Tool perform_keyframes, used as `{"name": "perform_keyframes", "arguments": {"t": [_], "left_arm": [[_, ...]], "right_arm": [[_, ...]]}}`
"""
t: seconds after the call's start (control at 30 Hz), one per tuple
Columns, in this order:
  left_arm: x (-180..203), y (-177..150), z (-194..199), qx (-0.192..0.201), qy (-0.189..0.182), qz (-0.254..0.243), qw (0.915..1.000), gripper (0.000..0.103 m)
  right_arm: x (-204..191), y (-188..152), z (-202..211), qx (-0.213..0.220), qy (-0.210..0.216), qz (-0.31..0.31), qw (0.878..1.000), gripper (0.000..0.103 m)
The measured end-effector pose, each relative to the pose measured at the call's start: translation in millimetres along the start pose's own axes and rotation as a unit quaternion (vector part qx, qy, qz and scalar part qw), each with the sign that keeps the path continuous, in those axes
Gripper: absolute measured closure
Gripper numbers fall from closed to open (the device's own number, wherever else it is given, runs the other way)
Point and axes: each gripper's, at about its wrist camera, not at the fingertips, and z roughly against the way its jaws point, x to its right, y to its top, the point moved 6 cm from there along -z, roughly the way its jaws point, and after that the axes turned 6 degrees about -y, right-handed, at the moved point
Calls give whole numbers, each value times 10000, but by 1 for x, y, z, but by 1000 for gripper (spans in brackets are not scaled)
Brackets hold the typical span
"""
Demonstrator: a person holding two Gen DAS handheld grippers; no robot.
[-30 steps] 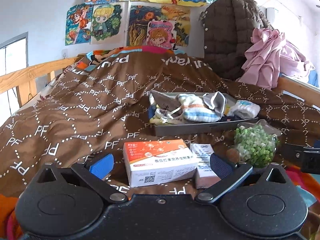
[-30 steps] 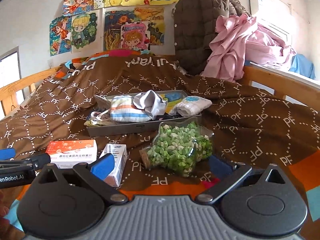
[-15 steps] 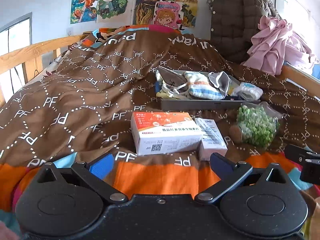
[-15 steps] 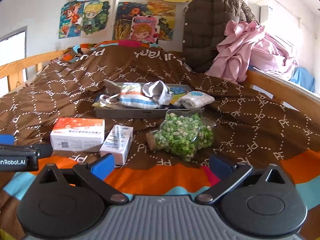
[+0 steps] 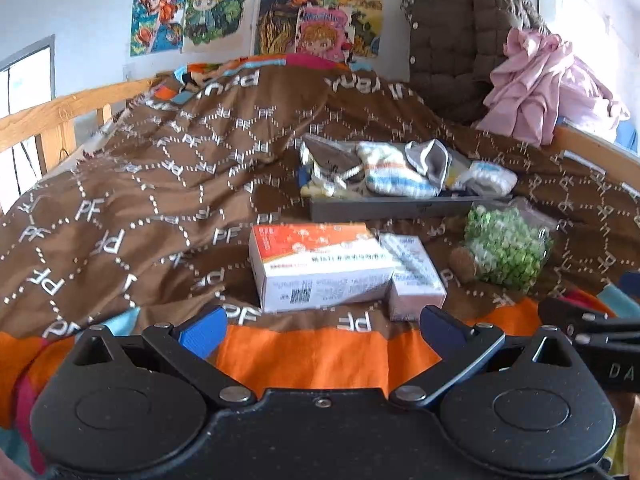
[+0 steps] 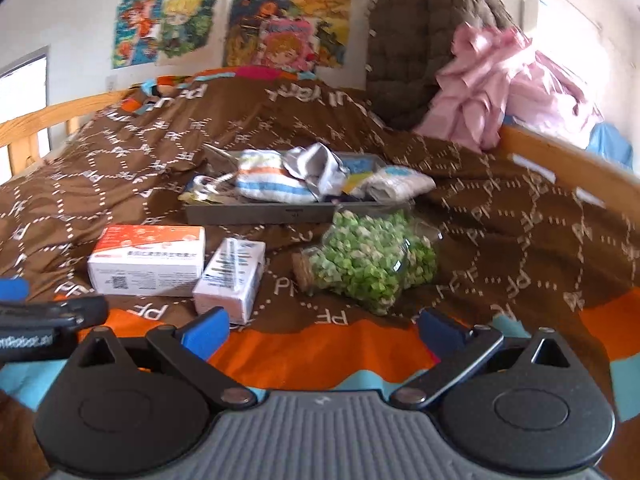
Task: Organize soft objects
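Left hand-held gripper, right hand-held gripper: level, spread wide, empty, above bedspread.

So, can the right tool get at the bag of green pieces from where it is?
Probably yes. The right tool is open and empty, and the bag of green pieces lies straight ahead on the blanket, with nothing between them.
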Motion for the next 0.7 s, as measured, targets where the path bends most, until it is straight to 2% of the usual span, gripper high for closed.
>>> {"name": "perform_keyframes", "arguments": {"t": [0.27,0.5,0.7], "left_arm": [[-4,-4,-9,-81,115,240,9996,1],[-13,-3,-12,-7,274,666,9974,1],[-13,-4,-12,-13,411,559,9976,1]], "right_arm": [[9,-4,-24,-274,27,-368,9989,0],[6,-4,-26,-282,138,-324,9990,0],[7,-3,-23,-256,102,-351,9990,0]]}}
